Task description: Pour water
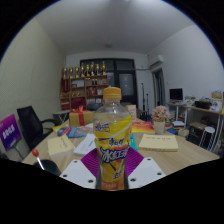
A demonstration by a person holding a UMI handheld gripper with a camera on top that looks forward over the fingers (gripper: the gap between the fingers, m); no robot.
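While indoors, cluttered wooden table (185, 155)

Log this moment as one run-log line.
phase: bottle held | gripper: shut on bottle | bottle: upright, yellow cap on | below: table

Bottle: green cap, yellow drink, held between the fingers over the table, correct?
Not quite: the bottle has an orange cap, not green, as the gripper view shows. The rest holds: the drink is yellow, and the bottle sits between the fingers of the gripper, over the table.
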